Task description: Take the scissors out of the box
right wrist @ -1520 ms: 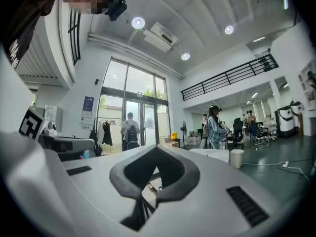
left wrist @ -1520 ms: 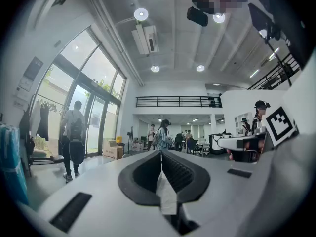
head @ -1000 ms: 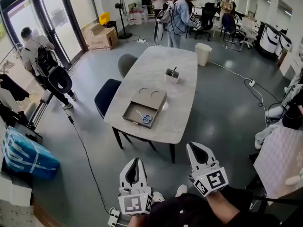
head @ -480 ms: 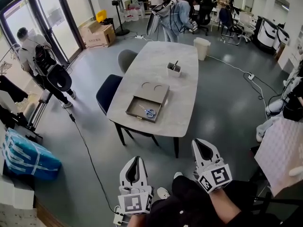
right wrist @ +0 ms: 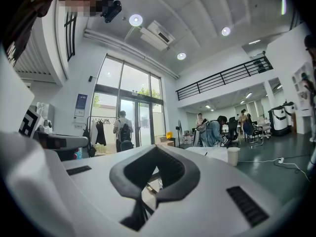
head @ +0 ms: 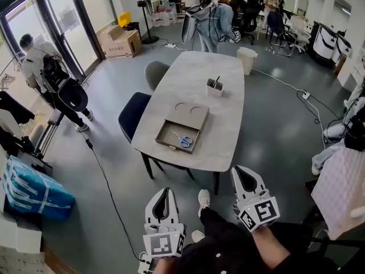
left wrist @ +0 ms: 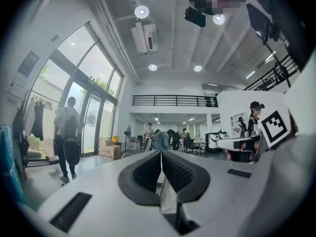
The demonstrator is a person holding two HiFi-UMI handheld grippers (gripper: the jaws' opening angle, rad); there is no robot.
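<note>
A flat brown box lies open on the near half of the grey table. Blue-handled scissors lie inside it, toward its near edge. My left gripper and right gripper are held low, well short of the table and above the floor. Both point level at the table. In the left gripper view the left gripper has its jaws closed together with nothing between them. The right gripper is likewise shut and empty in the right gripper view.
A white pen holder stands farther back on the table. A dark blue chair and a grey chair sit at its left side. A cable runs across the floor. People stand beyond the table and by the glass doors.
The table and box sit a little nearer and more to the right in the head view. A shoe now shows between the grippers. Both grippers stay shut.
</note>
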